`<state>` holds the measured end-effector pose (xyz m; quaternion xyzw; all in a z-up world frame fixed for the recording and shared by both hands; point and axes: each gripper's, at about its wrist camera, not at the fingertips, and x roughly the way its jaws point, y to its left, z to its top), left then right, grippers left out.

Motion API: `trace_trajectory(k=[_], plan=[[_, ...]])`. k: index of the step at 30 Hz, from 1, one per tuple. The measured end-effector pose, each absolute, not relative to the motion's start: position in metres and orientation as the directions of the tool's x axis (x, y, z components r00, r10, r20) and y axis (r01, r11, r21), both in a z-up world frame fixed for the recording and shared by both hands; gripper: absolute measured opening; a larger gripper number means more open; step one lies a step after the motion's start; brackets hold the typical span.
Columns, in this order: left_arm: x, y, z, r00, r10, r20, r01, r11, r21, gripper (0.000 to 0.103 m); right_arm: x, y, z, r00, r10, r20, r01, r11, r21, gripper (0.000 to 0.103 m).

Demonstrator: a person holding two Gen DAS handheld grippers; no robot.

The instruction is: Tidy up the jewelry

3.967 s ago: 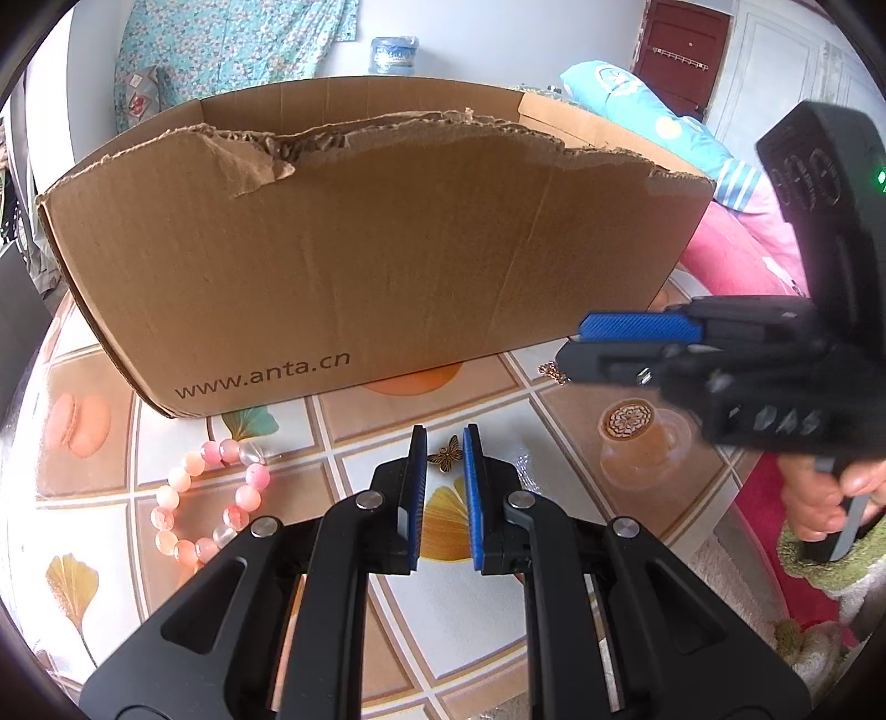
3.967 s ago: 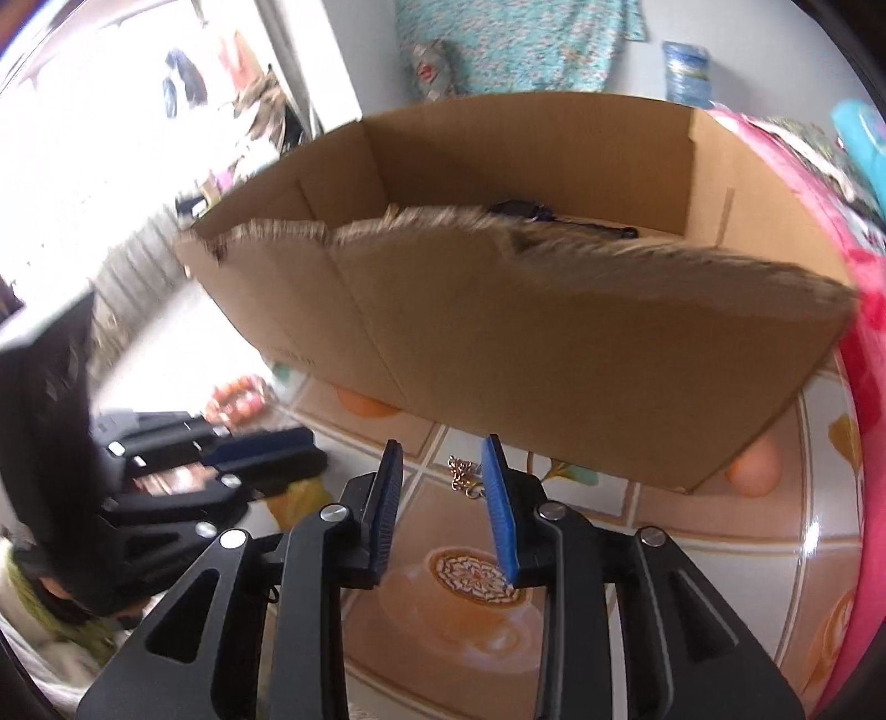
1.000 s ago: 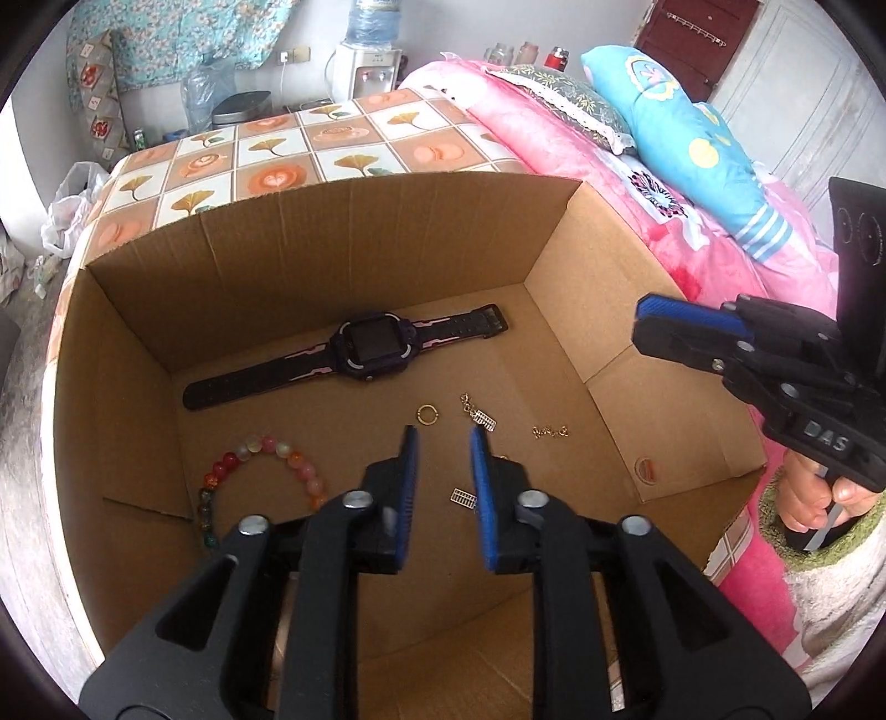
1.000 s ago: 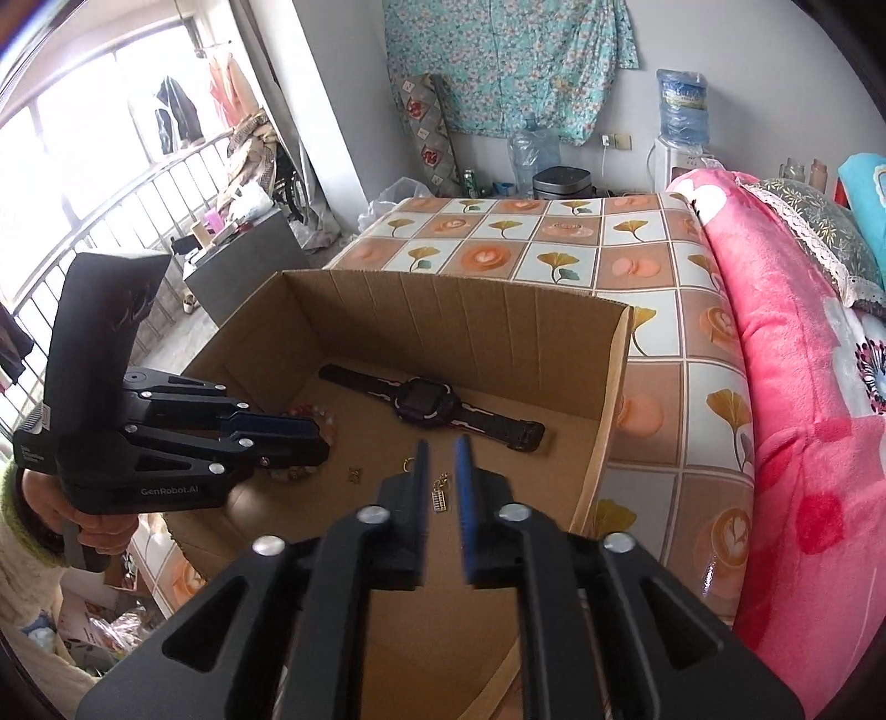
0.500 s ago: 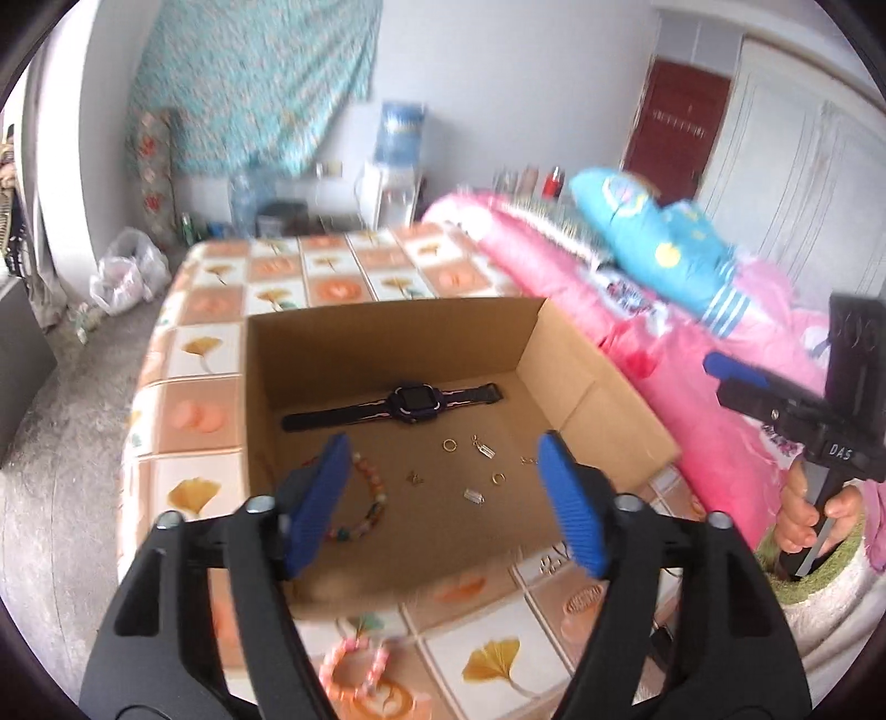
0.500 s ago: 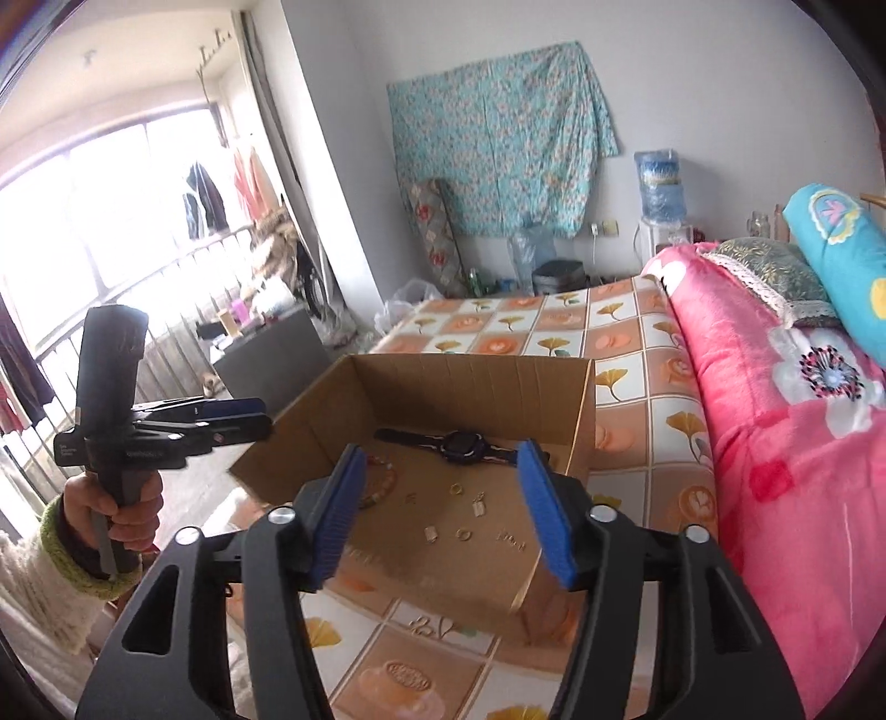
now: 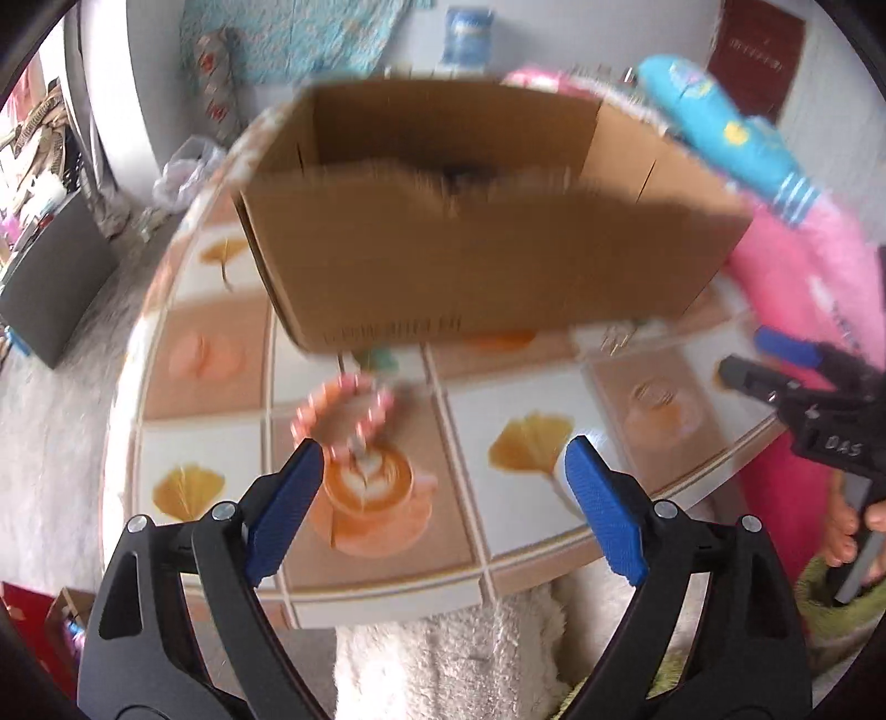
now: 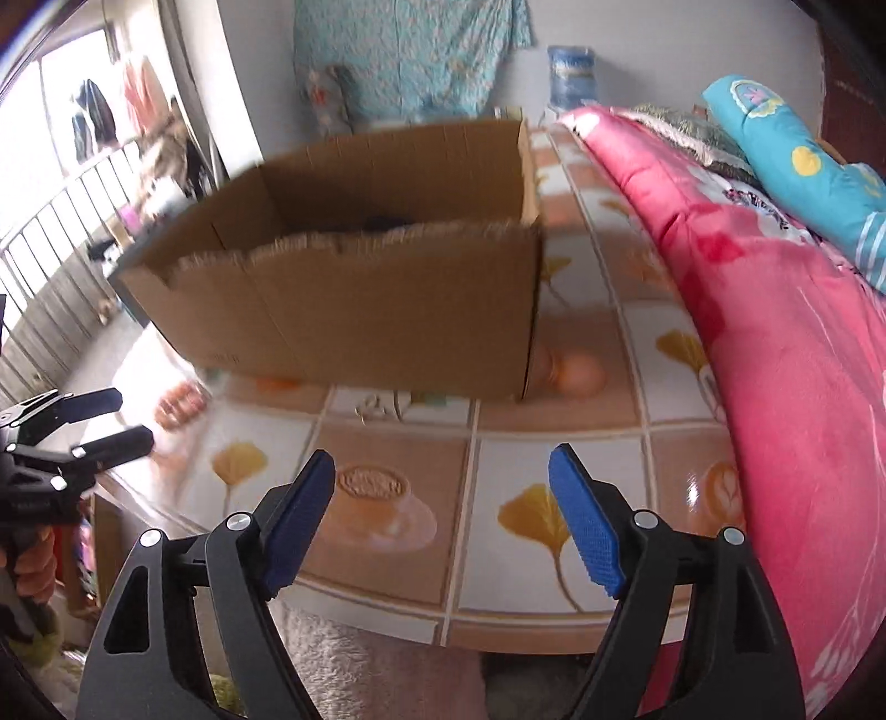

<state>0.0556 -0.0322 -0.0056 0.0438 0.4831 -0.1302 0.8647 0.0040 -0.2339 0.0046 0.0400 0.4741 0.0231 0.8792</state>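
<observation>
Left hand-held gripper (image 7: 443,509) empty, jaws opening, low centre of frame; right hand-held gripper (image 8: 443,520) likewise. We hover both over tiled surface (image 7: 554,399). Pink beaded bracelet (image 7: 343,412) lies centre-left, before brown cardboard box (image 7: 487,266); we judge wide jaws ready for pickup.

bg: pink quilt (image 8: 775,387) | blue pillow (image 8: 797,160) (on quilt) | water jug (image 7: 468,33) | teal cloth (image 8: 410,55)

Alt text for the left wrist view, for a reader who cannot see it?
The left tool, empty with jaws opening, points at a pink bead bracelet on a tiled tabletop, before a cardboard box. The right tool shows at the right edge; motion blurs the picture.
</observation>
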Motion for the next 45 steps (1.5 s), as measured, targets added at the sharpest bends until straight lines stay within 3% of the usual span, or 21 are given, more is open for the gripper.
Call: trace_trajectory(k=[10, 25, 33, 45], plan=[[0.062, -0.040, -0.037, 0.473, -0.069, -0.879, 0.190, 0.981, 0.025, 0.088, 0.028, -0.230, -0.007, 0.496, 0.095, -0.863, -0.002, 0.994, 0.109, 0.082], [0.066, -0.045, -0.042, 0.471, -0.076, -0.879, 0.175, 0.985, 0.009, 0.094, 0.044, -0.215, -0.028, 0.436, 0.030, -0.899, 0.009, 0.999, 0.038, 0.082], [0.066, -0.045, -0.041, 0.479, -0.066, -0.875, 0.153, 0.988, 0.009, 0.095, 0.045, -0.210, -0.033, 0.445, -0.019, -0.896, 0.020, 1.000, -0.011, 0.096], [0.063, -0.045, -0.041, 0.497, -0.060, -0.866, 0.139, 0.990, 0.011, 0.095, 0.044, -0.213, -0.036, 0.464, -0.012, -0.886, 0.017, 1.000, -0.004, 0.097]])
